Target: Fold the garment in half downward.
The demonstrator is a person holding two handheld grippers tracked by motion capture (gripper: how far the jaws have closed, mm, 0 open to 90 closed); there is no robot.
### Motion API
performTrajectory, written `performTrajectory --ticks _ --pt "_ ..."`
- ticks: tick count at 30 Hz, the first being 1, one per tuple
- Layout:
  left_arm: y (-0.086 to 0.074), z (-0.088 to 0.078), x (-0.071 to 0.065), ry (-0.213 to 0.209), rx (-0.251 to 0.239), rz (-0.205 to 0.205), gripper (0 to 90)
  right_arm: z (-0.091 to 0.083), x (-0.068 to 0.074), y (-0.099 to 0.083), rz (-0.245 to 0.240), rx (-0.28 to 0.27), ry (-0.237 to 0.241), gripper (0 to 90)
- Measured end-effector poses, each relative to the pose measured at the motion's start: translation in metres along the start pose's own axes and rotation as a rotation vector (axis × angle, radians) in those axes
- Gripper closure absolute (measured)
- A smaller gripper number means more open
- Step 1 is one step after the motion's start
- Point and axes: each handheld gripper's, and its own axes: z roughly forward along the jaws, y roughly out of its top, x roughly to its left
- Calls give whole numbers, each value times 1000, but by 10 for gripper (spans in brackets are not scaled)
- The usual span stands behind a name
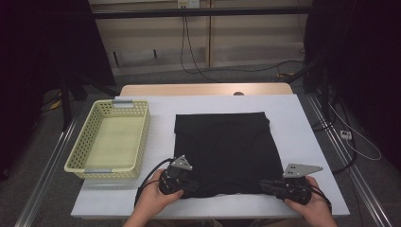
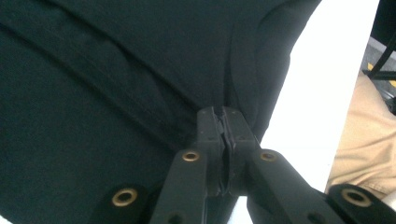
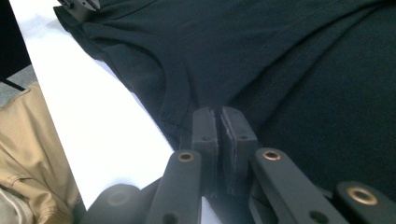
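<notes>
Two bare forearms are seen at the near edge of the high view, with no sleeves reaching the wrists. Tan trousers (image 3: 28, 154) are worn, their cloth creased beside the table edge. The left gripper (image 1: 189, 185) is built of matte black parts and is topped by a grey three-cornered plate (image 1: 181, 163) drilled with small holes; black cables (image 1: 147, 182) are looped from its body. The right gripper (image 1: 265, 185) is made alike, and its grey plate (image 1: 300, 170) is longer and flatter. In the gripper views, each pair of black jaws is formed of rectangular pads carried on angled link arms, and brass-coloured rivets (image 2: 191, 156) are set at the pivots.
</notes>
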Motion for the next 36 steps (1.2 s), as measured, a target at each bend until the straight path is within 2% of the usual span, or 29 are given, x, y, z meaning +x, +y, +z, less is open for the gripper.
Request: performTrajectory --ticks 3,6,7,8,11,13,16,21,24,28,36 --pt "0 0 0 9 0 0 861 0 0 0 -3 3 0 820" --pt "0 -5 3 17 -15 -13 812 -1 0 2 -13 -36 -22 705" --pt "0 -5 3 17 -15 -13 777 -1 0 2 -13 -36 -22 705" --pt "0 -7 4 21 -24 -17 725 -2 1 6 -18 -70 -53 597" --pt "0 -12 7 28 -58 -47 575 2 5 11 -19 -85 -59 471" --pt "1 -15 9 54 -82 -52 421 7 8 15 -30 -92 -64 384" --pt "2 -19 13 63 -109 -57 323 14 13 21 -30 -101 -75 308" --pt "5 -22 16 76 -125 -58 205 22 18 29 -22 -140 -70 258" --pt "7 -22 19 77 -126 -56 180 26 22 33 -30 -149 -68 245" --pt "8 -25 22 104 -124 -58 162 33 26 36 -40 -155 -82 225" --pt "13 -35 31 126 -141 -67 143 46 32 42 -68 -137 -75 211"
